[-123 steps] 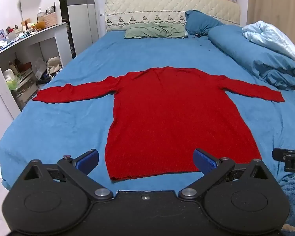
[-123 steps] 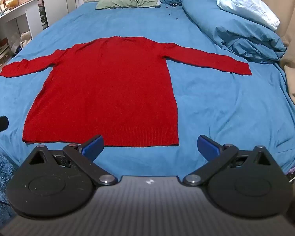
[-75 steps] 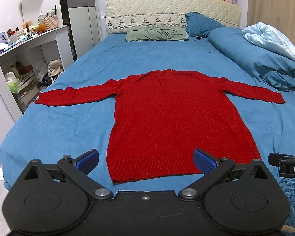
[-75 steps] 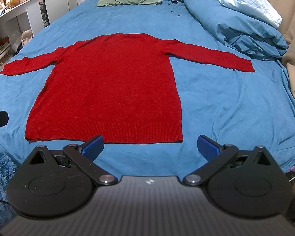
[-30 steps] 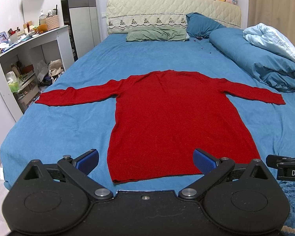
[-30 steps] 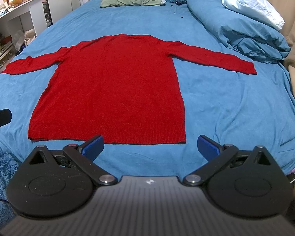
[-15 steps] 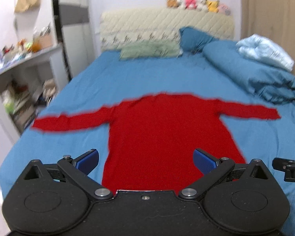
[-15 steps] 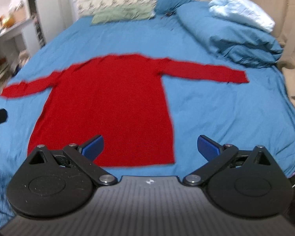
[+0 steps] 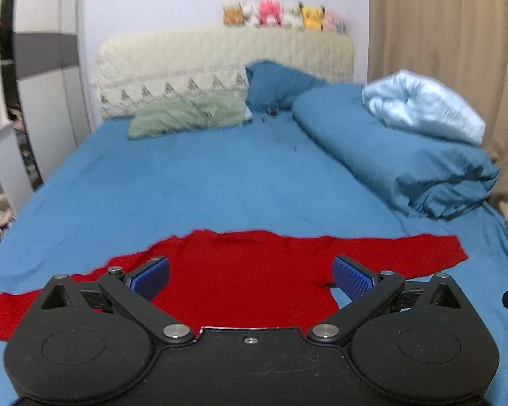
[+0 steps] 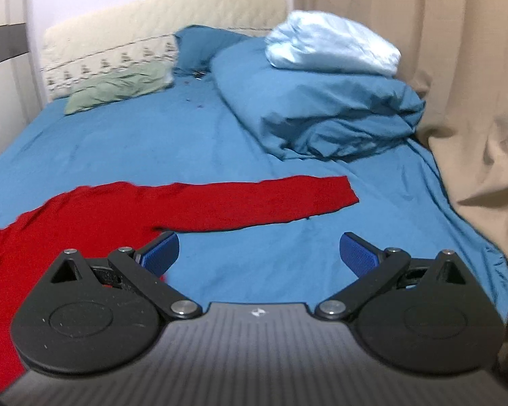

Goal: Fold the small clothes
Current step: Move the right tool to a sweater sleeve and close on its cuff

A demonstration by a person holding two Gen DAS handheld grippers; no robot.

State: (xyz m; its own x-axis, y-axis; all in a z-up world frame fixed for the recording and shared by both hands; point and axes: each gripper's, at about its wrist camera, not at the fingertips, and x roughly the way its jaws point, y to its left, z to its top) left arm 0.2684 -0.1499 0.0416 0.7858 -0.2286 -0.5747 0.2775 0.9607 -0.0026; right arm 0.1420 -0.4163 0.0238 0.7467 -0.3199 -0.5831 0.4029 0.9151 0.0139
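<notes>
1. Left gripper [image 9: 250,275] spread wide, holding nothing; red sweater [image 9: 247,270] flat on the blue bed [image 9: 203,182] just beyond its fingers, sleeves running left-right, neck seemingly far side (blurred).
2. Right gripper [image 10: 259,253] likewise agape; only its view shows the whole right sleeve [image 10: 254,204], ahead.
3. Duvet [image 10: 321,108] far right.

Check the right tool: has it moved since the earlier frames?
Yes. The right tool has gone forward and right: it now hangs past the red sweater hem, near its right sleeve, with the headboard nearer.
</notes>
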